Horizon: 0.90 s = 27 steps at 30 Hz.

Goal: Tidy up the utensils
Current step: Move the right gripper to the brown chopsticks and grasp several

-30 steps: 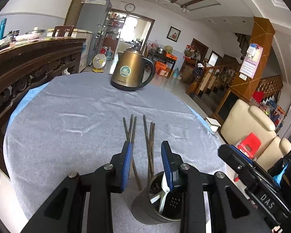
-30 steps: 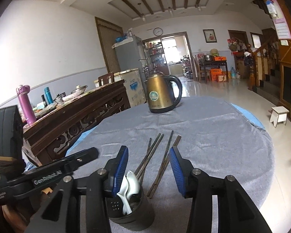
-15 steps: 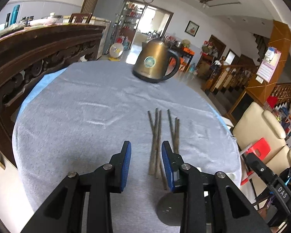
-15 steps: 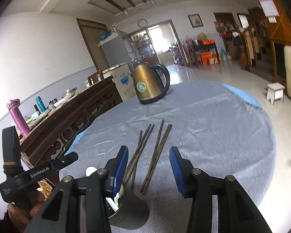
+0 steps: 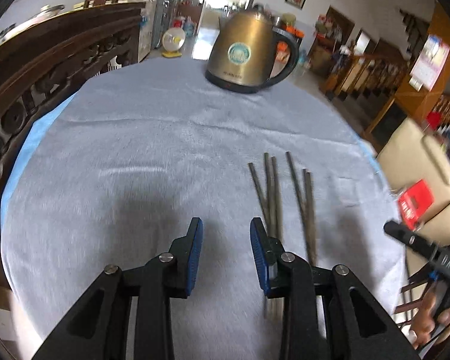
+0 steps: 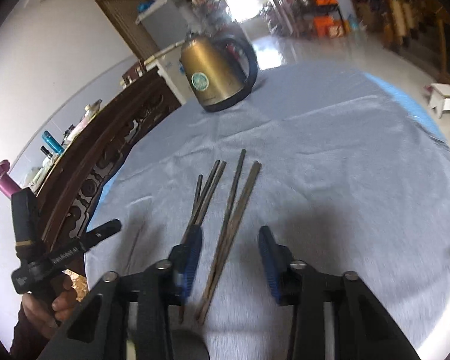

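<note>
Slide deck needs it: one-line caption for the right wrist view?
Right gripper closing, unclamped, over chopsticks on grey tablecloth, kettle behind.

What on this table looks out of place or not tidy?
The chopsticks lie loose on the grey cloth, fanned and partly crossing instead of parallel. The gold kettle stands upright at the far side. Nothing looks spilled or broken.

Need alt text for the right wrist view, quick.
The right gripper, jaws closing but not yet touching anything, hovers over a pair of chopsticks on the grey tablecloth. More chopsticks lie beside; a brass kettle stands beyond.
</note>
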{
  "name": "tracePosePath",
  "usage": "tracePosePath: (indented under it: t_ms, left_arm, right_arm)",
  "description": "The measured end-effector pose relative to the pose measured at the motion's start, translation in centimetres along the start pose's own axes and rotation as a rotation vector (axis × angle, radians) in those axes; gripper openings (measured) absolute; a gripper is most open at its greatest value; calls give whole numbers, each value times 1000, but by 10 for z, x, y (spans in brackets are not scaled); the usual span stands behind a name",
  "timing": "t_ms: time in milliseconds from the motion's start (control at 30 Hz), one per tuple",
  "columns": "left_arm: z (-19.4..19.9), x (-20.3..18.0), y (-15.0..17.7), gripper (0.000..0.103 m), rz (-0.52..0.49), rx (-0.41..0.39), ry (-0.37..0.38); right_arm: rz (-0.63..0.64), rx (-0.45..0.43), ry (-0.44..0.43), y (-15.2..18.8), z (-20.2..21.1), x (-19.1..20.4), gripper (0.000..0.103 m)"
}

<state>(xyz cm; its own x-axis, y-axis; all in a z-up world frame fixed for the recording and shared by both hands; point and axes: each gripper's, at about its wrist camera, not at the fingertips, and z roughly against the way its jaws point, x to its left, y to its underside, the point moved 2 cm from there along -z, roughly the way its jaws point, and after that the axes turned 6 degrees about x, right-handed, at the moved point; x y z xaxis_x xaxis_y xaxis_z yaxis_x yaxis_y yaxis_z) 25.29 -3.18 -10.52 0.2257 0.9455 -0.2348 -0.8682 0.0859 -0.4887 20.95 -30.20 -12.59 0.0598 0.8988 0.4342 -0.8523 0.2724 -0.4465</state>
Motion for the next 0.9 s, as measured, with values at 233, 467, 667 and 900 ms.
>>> tracePosePath:
  t_ms: [233,467,667,900]
  left_arm:
    - [-27,3,-16,33,13,76,-1]
    - [-41,17,-24,33,47,139,6]
    - [-46,19,-33,33,50,155,9]
    - [-62,10,-54,33,79,185,40]
  right_arm:
    - [-35,150,-26,-74,-75,-4,31]
    - [-64,267,32,-107,-142,1,27]
    - [-65,317,150,-113,-175,2,27]
    - [-7,336,247,-115,-182,6,8]
